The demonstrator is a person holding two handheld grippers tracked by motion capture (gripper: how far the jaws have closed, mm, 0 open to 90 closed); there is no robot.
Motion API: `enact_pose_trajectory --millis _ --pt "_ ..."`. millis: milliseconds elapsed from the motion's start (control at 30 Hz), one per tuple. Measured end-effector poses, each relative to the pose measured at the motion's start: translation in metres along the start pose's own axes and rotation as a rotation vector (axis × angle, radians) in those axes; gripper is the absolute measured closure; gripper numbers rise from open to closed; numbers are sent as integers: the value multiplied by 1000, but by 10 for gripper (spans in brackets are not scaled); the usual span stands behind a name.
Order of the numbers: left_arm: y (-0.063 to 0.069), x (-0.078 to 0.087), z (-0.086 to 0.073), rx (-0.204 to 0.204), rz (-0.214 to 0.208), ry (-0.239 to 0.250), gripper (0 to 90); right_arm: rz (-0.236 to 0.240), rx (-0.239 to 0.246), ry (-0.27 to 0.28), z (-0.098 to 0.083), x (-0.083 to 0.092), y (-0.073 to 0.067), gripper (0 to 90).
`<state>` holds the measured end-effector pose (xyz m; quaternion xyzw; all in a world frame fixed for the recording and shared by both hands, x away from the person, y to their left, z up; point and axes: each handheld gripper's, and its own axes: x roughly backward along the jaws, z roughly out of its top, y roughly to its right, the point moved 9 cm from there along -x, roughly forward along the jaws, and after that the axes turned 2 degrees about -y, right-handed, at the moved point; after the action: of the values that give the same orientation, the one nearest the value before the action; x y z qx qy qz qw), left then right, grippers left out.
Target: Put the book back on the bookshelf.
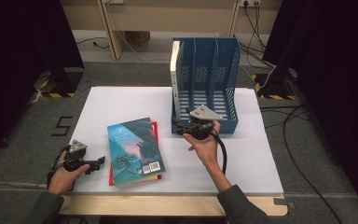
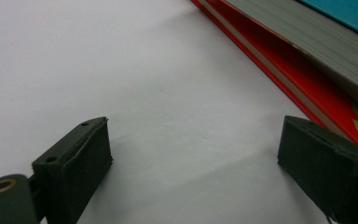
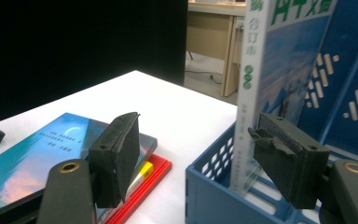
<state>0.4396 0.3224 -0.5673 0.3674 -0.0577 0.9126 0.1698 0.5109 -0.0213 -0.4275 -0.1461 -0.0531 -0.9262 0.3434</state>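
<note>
Right claw [image 3: 193, 158] stood released beside the upright book [image 3: 261, 93] in the blue rack [image 1: 228, 70]; left claw [image 2: 193, 168] released. Withdraw straight, avoiding toppling.

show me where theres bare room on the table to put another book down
Free: the white table behind the blue book, left of the blue file rack, and the front right corner below the rack. Crowded: the front left, between the book stack and the left gripper.

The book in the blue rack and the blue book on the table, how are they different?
The book in the blue rack stands upright in the leftmost slot of the rack, spine facing out. The blue book on the table lies flat, cover up, on top of a red book. The first stands alone; the second is stacked. Both have bluish covers.
</note>
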Motion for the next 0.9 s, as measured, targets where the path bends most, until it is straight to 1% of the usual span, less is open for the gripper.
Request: enact_pose_trajectory --millis 133,333,500,633,900 --pt "0 0 0 -1 0 1 85 24 -1 -18 -7 -4 -10 320" --pt "0 0 0 -1 0 1 85 43 -2 -32 -12 -7 -17 320" --pt "0 0 0 -1 1 1 85 61 -21 -47 -19 -9 -21 320" --pt "0 0 0 -1 1 0 85 68 -18 -61 -25 -10 -23 320" --pt "0 0 0 -2 2 0 85 93 -39 -90 -36 -16 -29 318"
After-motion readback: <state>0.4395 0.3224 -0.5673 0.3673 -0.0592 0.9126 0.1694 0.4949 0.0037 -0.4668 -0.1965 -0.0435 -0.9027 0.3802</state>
